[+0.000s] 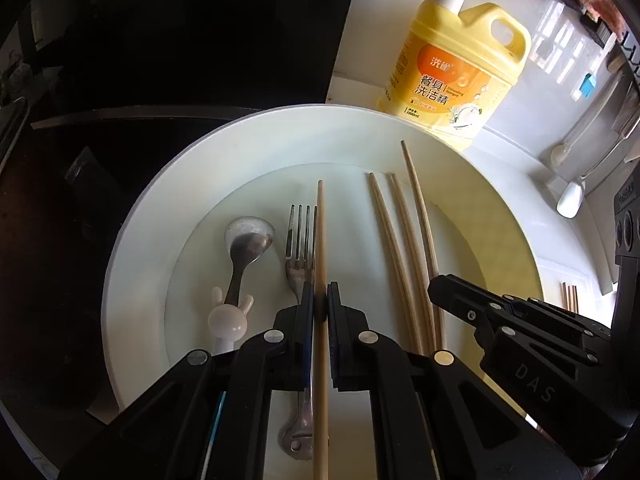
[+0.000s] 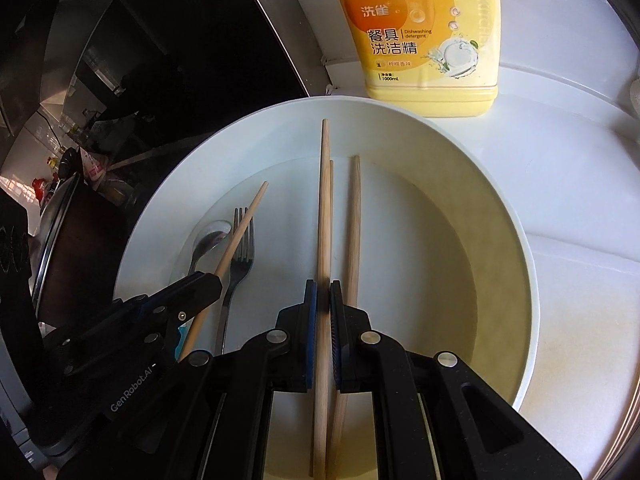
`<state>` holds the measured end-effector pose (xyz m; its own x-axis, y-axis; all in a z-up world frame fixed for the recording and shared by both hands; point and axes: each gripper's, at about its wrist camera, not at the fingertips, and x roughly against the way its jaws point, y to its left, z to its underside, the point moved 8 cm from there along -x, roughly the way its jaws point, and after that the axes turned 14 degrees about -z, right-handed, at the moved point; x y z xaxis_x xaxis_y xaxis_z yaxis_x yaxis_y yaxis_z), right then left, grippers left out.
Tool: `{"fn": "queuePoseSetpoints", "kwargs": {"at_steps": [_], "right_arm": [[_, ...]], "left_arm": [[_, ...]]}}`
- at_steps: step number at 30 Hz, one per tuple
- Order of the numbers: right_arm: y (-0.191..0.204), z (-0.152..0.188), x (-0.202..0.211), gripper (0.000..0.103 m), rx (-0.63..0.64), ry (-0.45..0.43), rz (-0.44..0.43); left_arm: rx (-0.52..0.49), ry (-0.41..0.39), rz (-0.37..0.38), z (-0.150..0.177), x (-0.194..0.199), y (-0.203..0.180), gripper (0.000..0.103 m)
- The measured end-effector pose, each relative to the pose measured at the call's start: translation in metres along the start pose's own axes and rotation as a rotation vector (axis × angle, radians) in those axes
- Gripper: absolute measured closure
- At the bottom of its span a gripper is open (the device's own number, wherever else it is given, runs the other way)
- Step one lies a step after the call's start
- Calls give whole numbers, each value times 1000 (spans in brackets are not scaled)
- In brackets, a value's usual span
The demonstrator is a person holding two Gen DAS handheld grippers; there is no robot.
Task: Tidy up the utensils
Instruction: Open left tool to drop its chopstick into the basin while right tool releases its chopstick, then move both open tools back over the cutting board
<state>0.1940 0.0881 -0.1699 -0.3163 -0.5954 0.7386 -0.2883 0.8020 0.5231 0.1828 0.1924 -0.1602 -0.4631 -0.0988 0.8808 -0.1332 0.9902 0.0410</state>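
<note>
A large white plate (image 1: 136,248) (image 2: 516,240) holds a steel spoon (image 1: 244,248) with a white figure handle, a steel fork (image 1: 298,256), and several wooden chopsticks. My left gripper (image 1: 321,300) is shut on one chopstick (image 1: 320,248) lying beside the fork. My right gripper (image 2: 323,300) is shut on another chopstick (image 2: 323,208), with two more chopsticks (image 2: 352,232) close beside it. In the left wrist view the right gripper (image 1: 500,312) sits over three chopsticks (image 1: 404,248). In the right wrist view the left gripper (image 2: 168,300) holds its chopstick (image 2: 240,232) over the fork (image 2: 240,264) and spoon (image 2: 206,246).
A yellow dish detergent bottle (image 1: 452,68) (image 2: 420,40) stands just behind the plate on the white counter (image 2: 560,168). A dark glass stove surface (image 1: 120,80) lies to the left. A white spoon (image 1: 570,196) and hanging utensils are at the far right.
</note>
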Motion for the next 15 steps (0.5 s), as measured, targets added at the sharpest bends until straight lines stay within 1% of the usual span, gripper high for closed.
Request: {"fn": "queuePoseSetpoints", "kwargs": {"at_steps": [5,7,8,9,10,11,12,14,15], "right_arm": [[-3,2,-2,96,0,24,4],[-4,3,-2,96,-1,24,3],[-4,2,-1,94,-1,24,4],[-5,1,0,89,-2,24,7],[-5,1,3,86,-1,20,11],[-5,0,6,81,0,13,15],[-5,0,10,78,4,5,16],[-4,-1,18,78,16,-9,25],[-4,-1,22,76,21,-15,27]], "left_arm": [[-2,23,-18,1,-6,-1,95],[0,19,-28,0,-6,-1,94],[0,17,-34,0,-5,0,88],[1,14,-37,0,-4,1,75],[4,12,-45,0,-2,3,66],[10,4,-58,-1,1,6,48],[19,-12,-72,-2,5,10,38],[24,-32,-94,-5,12,17,34],[24,-30,-110,-4,14,20,30]]}}
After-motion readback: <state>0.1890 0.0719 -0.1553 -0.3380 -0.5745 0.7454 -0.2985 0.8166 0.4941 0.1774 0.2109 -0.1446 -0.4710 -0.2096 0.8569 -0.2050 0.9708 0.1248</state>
